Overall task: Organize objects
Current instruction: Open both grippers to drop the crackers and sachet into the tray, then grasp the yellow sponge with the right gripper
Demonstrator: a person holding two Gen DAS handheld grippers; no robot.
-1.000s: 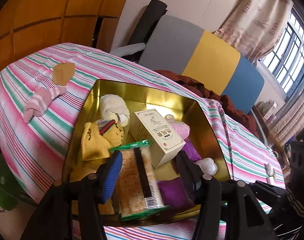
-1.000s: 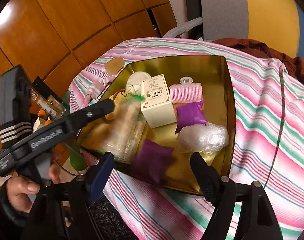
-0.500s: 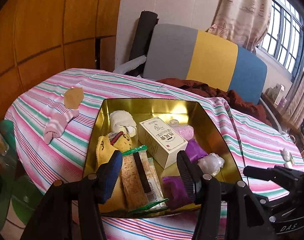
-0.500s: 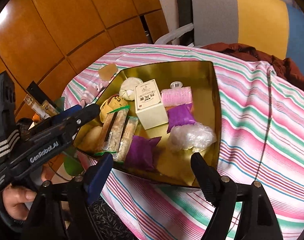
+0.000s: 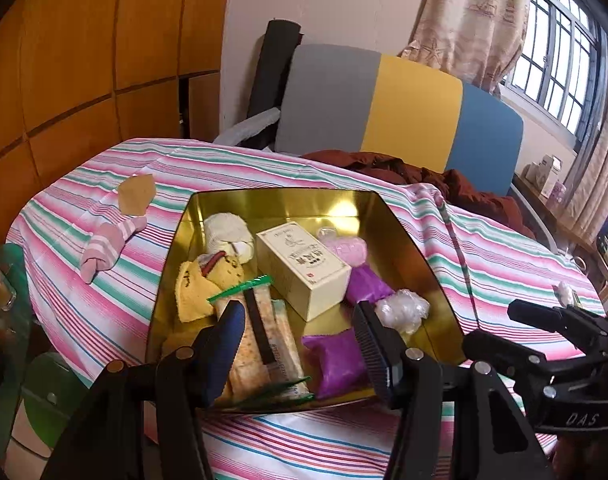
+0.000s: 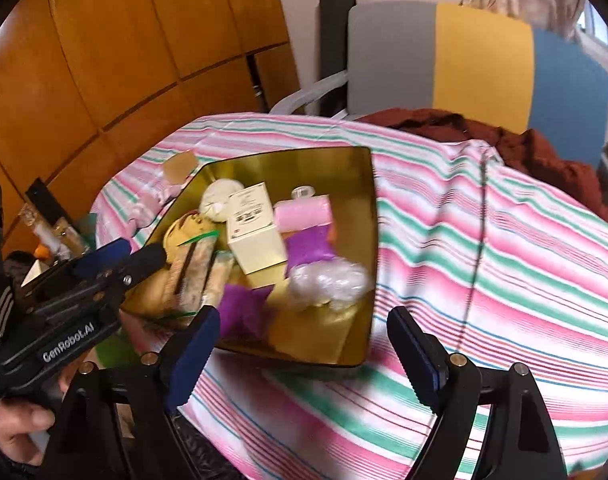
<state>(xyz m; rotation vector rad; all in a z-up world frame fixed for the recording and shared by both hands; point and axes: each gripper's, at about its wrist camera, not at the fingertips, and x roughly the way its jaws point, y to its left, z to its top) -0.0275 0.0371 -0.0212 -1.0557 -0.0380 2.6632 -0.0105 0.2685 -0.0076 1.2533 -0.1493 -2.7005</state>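
Left wrist view: left gripper [image 5: 298, 344] poised above the near edge of the gold tray [image 5: 288, 204], jaws about half open, empty, no pad on anything. Below and between the jaws, the cracker packets [image 5: 264, 344], lying flat in the tray's near-left part, long axis running from the near rim toward the far wall, green crimped ends at both extremes. Beside them a cream box [image 5: 304, 272] on its side, long axis slanting from far-left to near-right; yellow sock [image 5: 200, 284], white sock roll [image 5: 228, 232], pink hair roller [image 5: 352, 248], two purple pouches [image 5: 340, 360] and a clear plastic ball [image 5: 402, 310] filling the rest. One pink striped sock [image 5: 108, 240] outside the tray on the striped cloth [image 5: 504, 264], just beside a tan scrap [image 5: 136, 198]. Right wrist view: right gripper [image 6: 304, 352] over the tray's near-right corner, jaws wide and having just been opening, nothing between them but cloth and tray rim. Left tool's fingers seen from the side at the tray's left edge, a hand [image 6: 20, 428] on its handle. Step in hand, by judgement: a placement into the tray finished, both tools clear. Next move likely: reach across the tray's left side to the stray sock, jaws set across its short width, then a lift over the tray wall.
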